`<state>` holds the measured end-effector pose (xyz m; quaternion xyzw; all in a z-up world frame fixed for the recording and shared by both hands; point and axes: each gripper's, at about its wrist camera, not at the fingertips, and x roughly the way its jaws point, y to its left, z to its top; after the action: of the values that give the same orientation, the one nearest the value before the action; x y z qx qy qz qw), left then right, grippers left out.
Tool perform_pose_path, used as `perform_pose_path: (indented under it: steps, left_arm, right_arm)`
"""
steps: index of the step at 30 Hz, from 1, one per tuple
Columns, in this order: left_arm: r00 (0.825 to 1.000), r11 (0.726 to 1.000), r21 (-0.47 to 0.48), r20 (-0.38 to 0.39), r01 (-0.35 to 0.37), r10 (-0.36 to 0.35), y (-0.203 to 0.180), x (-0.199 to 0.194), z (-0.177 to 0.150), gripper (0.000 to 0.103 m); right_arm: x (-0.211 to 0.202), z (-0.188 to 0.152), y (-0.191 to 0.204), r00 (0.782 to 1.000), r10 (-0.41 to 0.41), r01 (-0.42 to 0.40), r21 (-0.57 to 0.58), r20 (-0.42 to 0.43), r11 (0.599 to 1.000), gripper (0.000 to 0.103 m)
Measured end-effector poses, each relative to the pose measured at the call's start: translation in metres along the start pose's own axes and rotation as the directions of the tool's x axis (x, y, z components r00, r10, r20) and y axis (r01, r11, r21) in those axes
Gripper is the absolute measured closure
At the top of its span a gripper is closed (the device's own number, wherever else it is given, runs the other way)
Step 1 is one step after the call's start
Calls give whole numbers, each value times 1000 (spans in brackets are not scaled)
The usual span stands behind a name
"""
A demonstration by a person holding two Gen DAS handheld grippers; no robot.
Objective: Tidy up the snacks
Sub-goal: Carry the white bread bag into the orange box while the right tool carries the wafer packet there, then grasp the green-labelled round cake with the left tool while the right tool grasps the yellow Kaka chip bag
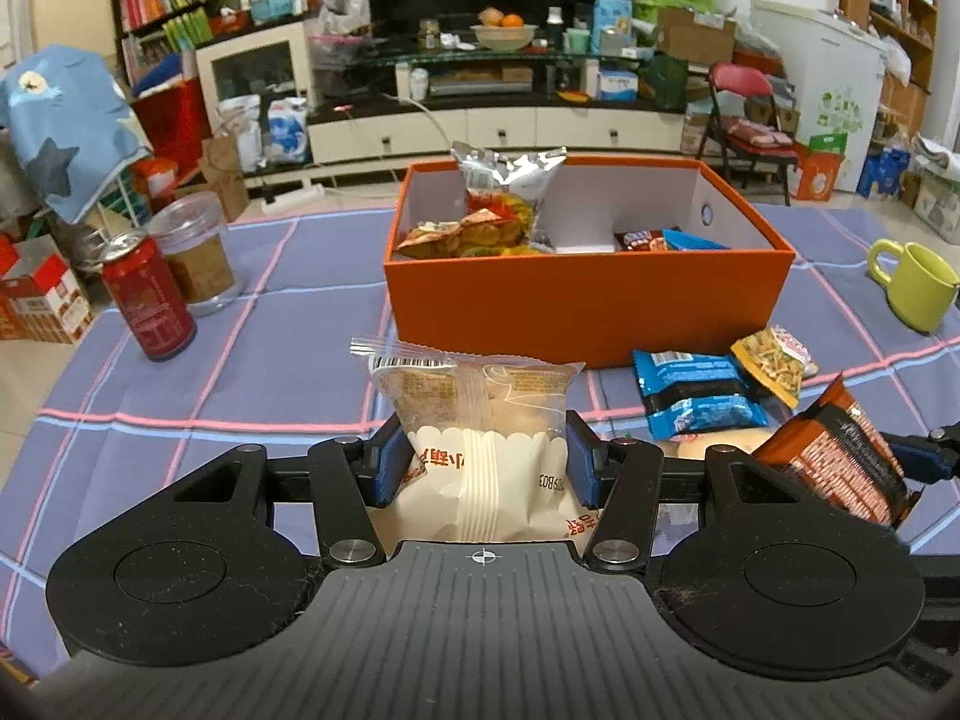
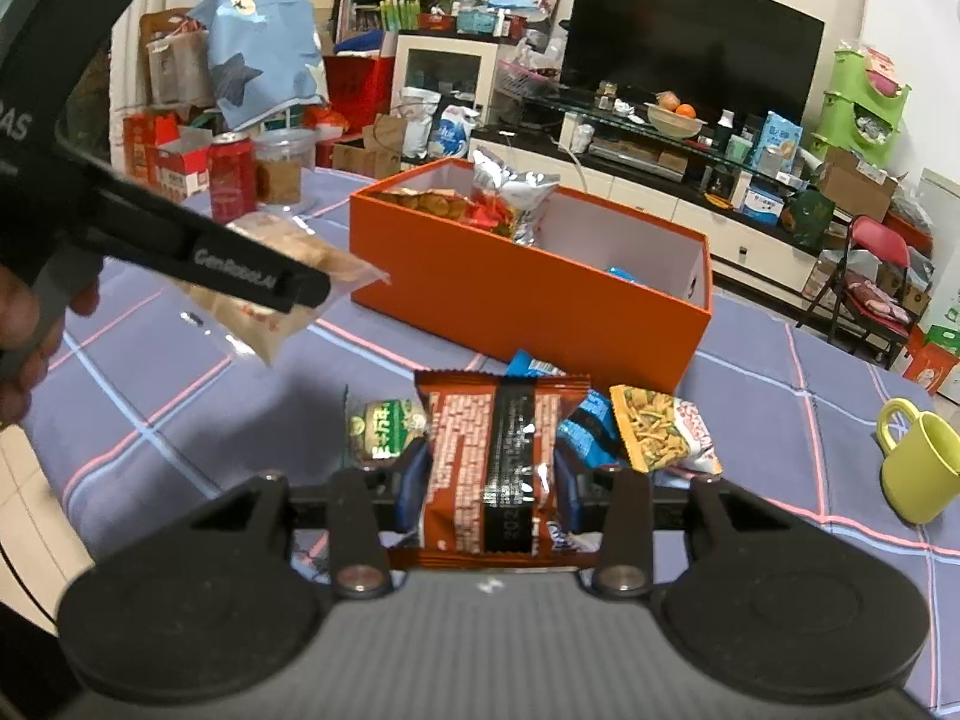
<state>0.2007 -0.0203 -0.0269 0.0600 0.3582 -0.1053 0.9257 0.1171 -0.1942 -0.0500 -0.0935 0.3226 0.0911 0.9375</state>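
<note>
Left gripper [image 1: 483, 462] clamped white cake packet [image 1: 480, 420], held above tablecloth [image 1: 180, 360] before orange box [image 1: 588, 312]. Right gripper [image 2: 489, 480] clamped brown snack packet [image 2: 492, 456], above loose snacks near box.

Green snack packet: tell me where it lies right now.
In the right wrist view the green snack packet lies on the tablecloth, just left of the brown packet clamped in the right gripper, in front of the orange box.

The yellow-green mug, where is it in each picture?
Left wrist view: the yellow-green mug stands at the far right edge, right of the orange box.
Right wrist view: the mug stands at the right edge, lower down.
Shared landmark: the orange box.
</note>
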Motion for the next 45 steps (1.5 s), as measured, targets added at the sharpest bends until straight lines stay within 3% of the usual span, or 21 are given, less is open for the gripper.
perform_pose_path:
  steps: [5, 9, 19, 22, 24, 26, 27, 28, 31, 36, 38, 42, 45]
  left_arm:
    - [999, 998, -55, 30, 41, -39, 16, -4, 10, 74]
    - [997, 994, -94, 52, 63, -58, 23, 9, 34, 74]
    - [984, 989, -51, 125, 137, -129, -3, 59, 121, 74]
    - [984, 990, -4, 104, 143, -142, -22, 92, 142, 69]
    - [988, 991, -4, 70, 137, -137, -30, 107, 146, 67]
    - [985, 990, 10, 100, 143, -143, -31, 94, 137, 56]
    - [981, 989, 19, 126, 143, -145, -28, 82, 130, 45]
    - [981, 991, 23, 141, 135, -136, -25, 71, 123, 41]
    - [978, 990, 11, 151, 141, -141, -11, 42, 95, 41]
    - [986, 991, -25, 104, 131, -128, 9, 20, 35, 41]
    - [988, 990, -33, 73, 138, -136, 14, 22, 19, 42]
    - [991, 991, -49, 43, 128, -126, 15, 32, 4, 42]
    - [991, 991, -35, 35, 127, -126, 11, 42, 1, 42]
  right_arm:
    - [-3, 15, -19, 999, -7, 5, 53, 36, 999, 60]
    - [8, 43, -55, 997, -7, -6, 180, 71, 984, 60]
    - [87, 114, -100, 994, -22, -7, 255, 111, 967, 61]
    - [110, 124, -107, 995, -37, 12, 254, 96, 967, 60]
    - [128, 132, -114, 997, -59, 42, 258, 59, 965, 52]
    - [128, 134, -123, 997, -60, 41, 287, 56, 957, 46]
    - [115, 132, -125, 994, -64, 38, 285, 85, 958, 42]
    - [104, 129, -126, 991, -76, 44, 276, 107, 960, 40]
    - [63, 102, -133, 980, -146, 103, 284, 137, 953, 38]
    - [36, 29, -125, 992, -117, 99, 260, 55, 961, 36]
    - [31, 6, -116, 998, -59, 53, 252, 16, 966, 35]
    - [19, -16, -82, 999, -33, 34, 132, -12, 991, 35]
    - [16, -22, -59, 997, -78, 78, 19, -8, 997, 32]
